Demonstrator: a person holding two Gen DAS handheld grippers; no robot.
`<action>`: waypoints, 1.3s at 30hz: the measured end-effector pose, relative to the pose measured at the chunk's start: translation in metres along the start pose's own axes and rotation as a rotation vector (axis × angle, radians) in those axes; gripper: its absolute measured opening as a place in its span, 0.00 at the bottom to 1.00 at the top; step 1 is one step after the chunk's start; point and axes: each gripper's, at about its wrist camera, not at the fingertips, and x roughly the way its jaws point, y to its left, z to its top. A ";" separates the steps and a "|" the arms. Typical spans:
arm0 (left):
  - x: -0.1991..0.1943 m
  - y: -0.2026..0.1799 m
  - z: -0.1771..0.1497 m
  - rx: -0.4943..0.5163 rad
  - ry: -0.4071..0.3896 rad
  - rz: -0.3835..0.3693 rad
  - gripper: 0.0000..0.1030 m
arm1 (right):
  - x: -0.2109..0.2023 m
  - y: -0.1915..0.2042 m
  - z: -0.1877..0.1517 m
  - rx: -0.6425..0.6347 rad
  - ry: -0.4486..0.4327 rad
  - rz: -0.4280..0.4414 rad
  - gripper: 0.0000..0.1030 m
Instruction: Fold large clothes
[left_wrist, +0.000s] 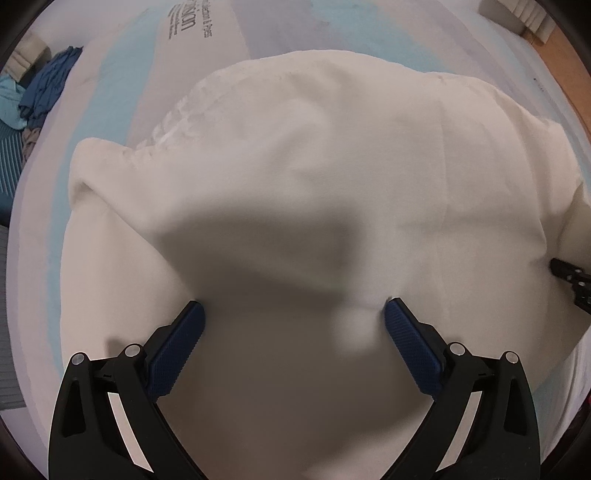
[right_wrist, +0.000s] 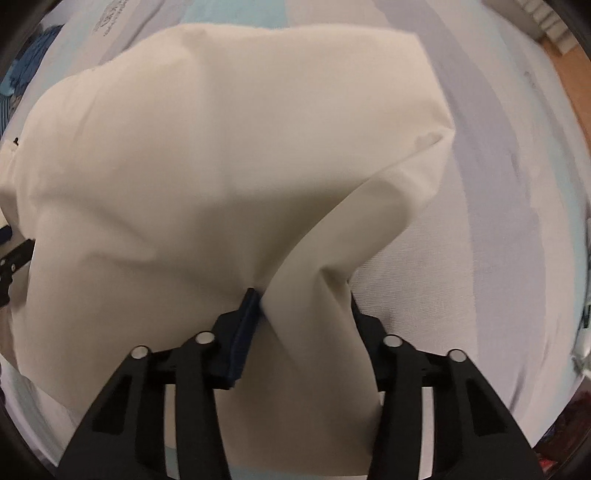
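A large cream-white garment (left_wrist: 314, 166) lies spread over a bed and fills most of both views. My left gripper (left_wrist: 293, 310) is open just above the near part of the cloth, its blue pads (left_wrist: 177, 347) wide apart with nothing between them. My right gripper (right_wrist: 280, 306) is shut on a bunched fold of the same garment (right_wrist: 221, 147); the cloth drapes over its right finger and hides it, and only the left blue pad (right_wrist: 242, 332) shows. The right gripper's black frame (left_wrist: 572, 280) shows at the right edge of the left wrist view.
The bed cover (left_wrist: 129, 74) is pale with light blue and grey stripes and printed lettering. A heap of blue clothes (left_wrist: 40, 92) lies at the far left of the bed. A wooden floor (left_wrist: 569, 66) shows at the far right, beyond the bed's edge.
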 end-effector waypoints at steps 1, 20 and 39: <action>0.000 -0.001 0.001 0.002 0.003 0.006 0.94 | -0.004 -0.001 -0.002 -0.028 -0.023 -0.031 0.31; -0.003 -0.002 0.008 -0.003 -0.003 0.027 0.91 | -0.060 0.009 -0.011 0.014 -0.195 0.067 0.14; -0.074 0.113 -0.066 -0.159 -0.134 0.066 0.91 | -0.165 0.116 -0.004 -0.114 -0.294 0.199 0.14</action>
